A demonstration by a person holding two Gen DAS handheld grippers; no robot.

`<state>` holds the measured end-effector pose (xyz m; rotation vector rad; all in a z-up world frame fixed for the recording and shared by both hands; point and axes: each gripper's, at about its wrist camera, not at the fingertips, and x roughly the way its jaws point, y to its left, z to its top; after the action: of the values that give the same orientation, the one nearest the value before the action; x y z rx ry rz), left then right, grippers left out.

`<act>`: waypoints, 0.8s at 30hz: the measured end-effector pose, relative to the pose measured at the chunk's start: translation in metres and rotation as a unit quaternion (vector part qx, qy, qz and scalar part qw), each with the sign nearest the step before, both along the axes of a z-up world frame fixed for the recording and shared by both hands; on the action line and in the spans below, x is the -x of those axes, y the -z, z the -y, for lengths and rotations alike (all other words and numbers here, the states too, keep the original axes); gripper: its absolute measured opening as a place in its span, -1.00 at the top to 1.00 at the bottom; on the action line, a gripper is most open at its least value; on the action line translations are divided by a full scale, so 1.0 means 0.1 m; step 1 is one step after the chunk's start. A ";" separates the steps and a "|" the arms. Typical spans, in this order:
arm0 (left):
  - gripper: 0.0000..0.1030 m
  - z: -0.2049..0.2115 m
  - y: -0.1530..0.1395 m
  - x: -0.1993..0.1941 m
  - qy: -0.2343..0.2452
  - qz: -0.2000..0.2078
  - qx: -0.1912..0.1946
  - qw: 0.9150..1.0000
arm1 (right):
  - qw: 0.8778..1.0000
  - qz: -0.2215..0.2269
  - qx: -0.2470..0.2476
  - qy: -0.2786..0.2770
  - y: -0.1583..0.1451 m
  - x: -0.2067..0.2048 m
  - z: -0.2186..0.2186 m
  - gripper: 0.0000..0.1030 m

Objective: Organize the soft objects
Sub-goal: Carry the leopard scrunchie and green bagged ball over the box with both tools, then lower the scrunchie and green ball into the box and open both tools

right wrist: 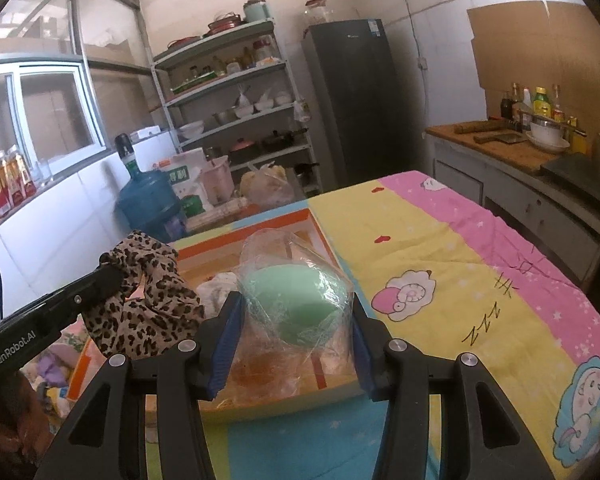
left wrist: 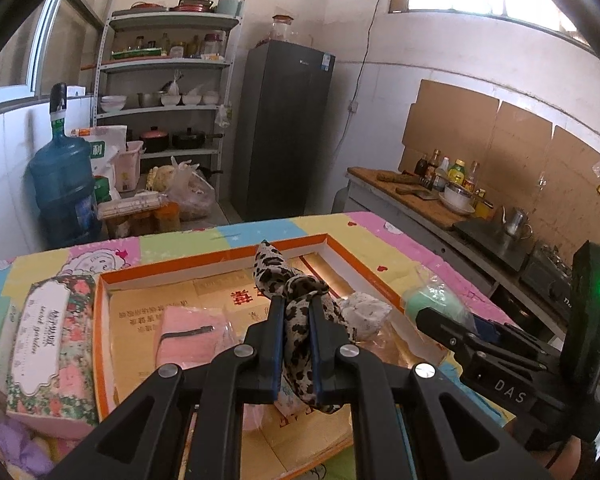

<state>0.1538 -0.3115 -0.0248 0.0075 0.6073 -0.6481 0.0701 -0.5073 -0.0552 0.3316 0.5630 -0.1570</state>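
My left gripper [left wrist: 296,308] is shut on a leopard-print cloth [left wrist: 296,320] that sticks up and hangs down between its fingers, above an orange-rimmed shallow box [left wrist: 220,260]. In the right wrist view the same leopard cloth [right wrist: 148,300] hangs from the left gripper [right wrist: 112,276] at the left. My right gripper [right wrist: 296,304] is shut on a green sponge in a clear plastic bag [right wrist: 300,304], held over the box's [right wrist: 320,232] right part. Inside the box lie a pink folded cloth [left wrist: 192,336] and a white speckled bundle [left wrist: 364,312].
The box rests on a table with a colourful cartoon cloth [right wrist: 460,280]. A floral tissue box [left wrist: 48,348] sits left of it. Behind stand a water jug [left wrist: 64,188], a shelf rack [left wrist: 168,92], a grey fridge [left wrist: 280,128] and a counter with bottles [left wrist: 440,192].
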 end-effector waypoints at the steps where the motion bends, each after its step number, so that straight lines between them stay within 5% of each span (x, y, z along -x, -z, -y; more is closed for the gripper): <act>1: 0.78 0.02 0.02 -0.01 0.000 -0.002 -0.001 1.000 | 1.000 -0.002 -0.001 0.000 0.02 -0.02 0.01 0.00; 14: 0.76 0.14 0.17 -0.17 -0.004 -0.022 -0.007 1.000 | 0.999 -0.025 -0.017 -0.016 0.19 -0.26 0.09 -0.05; 16: 0.62 0.14 0.18 -0.18 -0.010 -0.023 -0.012 1.000 | 0.999 -0.024 -0.019 -0.019 0.20 -0.27 0.09 -0.06; 18: 0.14 0.13 0.19 -0.19 -0.013 -0.023 -0.012 1.000 | 0.999 -0.022 -0.018 -0.022 0.19 -0.28 0.09 -0.07; 20: -0.07 0.11 0.19 -0.19 -0.013 -0.025 -0.001 1.000 | 0.999 -0.022 -0.017 -0.025 0.19 -0.28 0.08 -0.11; 24: -0.10 0.08 0.17 -0.18 -0.020 -0.020 -0.001 1.000 | 0.999 -0.021 -0.018 -0.026 0.19 -0.28 0.08 -0.18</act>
<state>0.1719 -0.3199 -0.0415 -0.0147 0.6445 -0.6096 0.0981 -0.5154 -0.0740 0.3493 0.6167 -0.1046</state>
